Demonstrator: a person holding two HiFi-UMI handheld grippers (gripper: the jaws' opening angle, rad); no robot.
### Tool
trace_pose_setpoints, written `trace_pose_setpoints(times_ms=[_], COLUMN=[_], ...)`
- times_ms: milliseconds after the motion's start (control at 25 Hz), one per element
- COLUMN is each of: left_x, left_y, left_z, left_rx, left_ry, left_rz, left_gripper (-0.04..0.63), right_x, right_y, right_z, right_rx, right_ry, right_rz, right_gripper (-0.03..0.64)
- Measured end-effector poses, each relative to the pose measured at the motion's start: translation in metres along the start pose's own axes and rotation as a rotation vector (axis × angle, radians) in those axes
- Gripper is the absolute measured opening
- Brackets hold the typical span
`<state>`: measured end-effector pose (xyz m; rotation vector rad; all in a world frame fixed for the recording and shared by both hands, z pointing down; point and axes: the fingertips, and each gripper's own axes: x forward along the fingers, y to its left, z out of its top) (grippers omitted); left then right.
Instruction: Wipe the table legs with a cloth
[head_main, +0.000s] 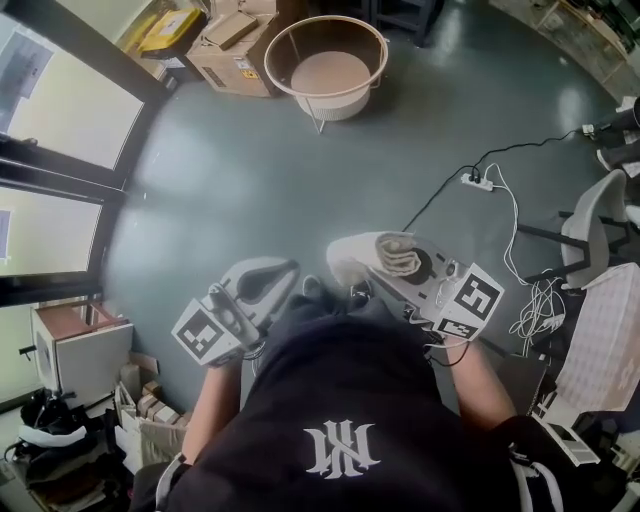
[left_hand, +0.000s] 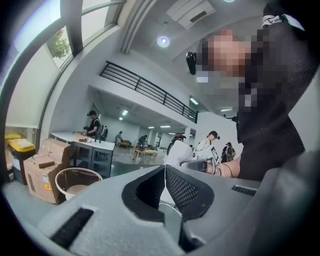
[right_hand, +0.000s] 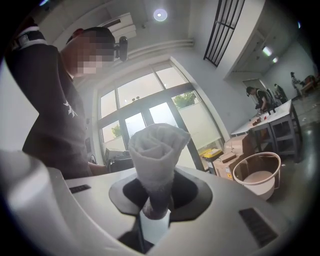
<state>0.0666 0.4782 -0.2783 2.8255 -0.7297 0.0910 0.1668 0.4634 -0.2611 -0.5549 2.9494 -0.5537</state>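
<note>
On the right gripper (right_hand: 156, 202) 2 fingers clench 1 rolled white cloth (right_hand: 157, 150) held in the air, the left gripper (left_hand: 163, 175) has its 2 fingers pressed together on nothing, and 1 round basket (head_main: 325, 65) stands on the grey floor (head_main: 250, 190) beyond.

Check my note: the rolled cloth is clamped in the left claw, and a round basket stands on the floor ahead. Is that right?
Not quite. The cloth is clamped in the right claw, as the right gripper view shows; the left claw is shut on nothing. The basket does stand on the floor ahead.
</note>
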Motion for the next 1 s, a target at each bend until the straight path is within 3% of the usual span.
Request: trace_pose_setpoints(times_ms=[200,360,720,1000], left_x=[0.014,0.009,-0.049,-0.077], left_y=[0.009,0.007,0.038,0.056], left_z=[0.0,0.009,-0.003,-0.001], left_rx=[-0.039,0.004,-0.035,-0.034], left_ry=[-0.065,-0.087,-0.115,-0.124], left_rz=[-0.035,-0.082,-0.028,-0.038], left_gripper=[0.008,0.008,0.008,0.008], right_x=[0.001,0.01,0.062,0.102], right_y=[0.006,0.01,0.026,0.034], right_z=[-0.006,0.002,-0.002,0.0], right_rx=[-0.033,-0.034,-0.046,-0.057], right_ry=[0.025,0.004,0.058,0.067], right_rz=[-0.027,-0.049,-0.027,-0.017], right_gripper=[0.078,0.078,0.078,0.078])
